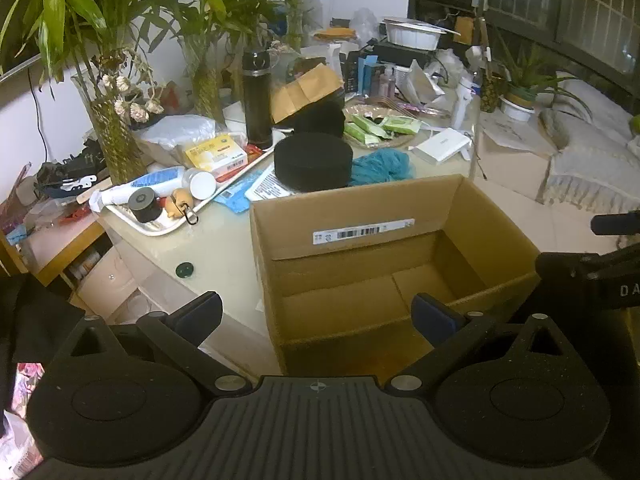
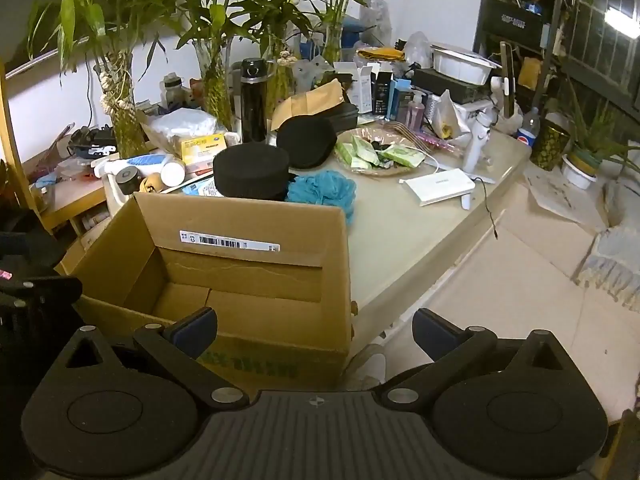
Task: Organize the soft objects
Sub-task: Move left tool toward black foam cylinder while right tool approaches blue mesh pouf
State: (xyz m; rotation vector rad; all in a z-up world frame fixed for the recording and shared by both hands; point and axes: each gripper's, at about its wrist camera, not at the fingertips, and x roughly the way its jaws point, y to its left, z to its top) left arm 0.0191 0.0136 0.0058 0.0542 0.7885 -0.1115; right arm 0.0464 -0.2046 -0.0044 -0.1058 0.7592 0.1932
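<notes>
Cardboard box (image 1: 360, 248) open upward, long axis along table edge (image 2: 420, 280).

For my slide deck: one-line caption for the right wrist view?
Open right gripper poised above an empty cardboard box, with black foam rounds and a teal bath pouf behind it.

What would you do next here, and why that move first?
Probably reach the right gripper forward past the box toward the blue puff just behind it. Both grippers are open and hold nothing, the box looks empty, and the soft things, the puff and the round black sponge beside it, are still out on the table. The puff seems the nearest easy grab.
</notes>
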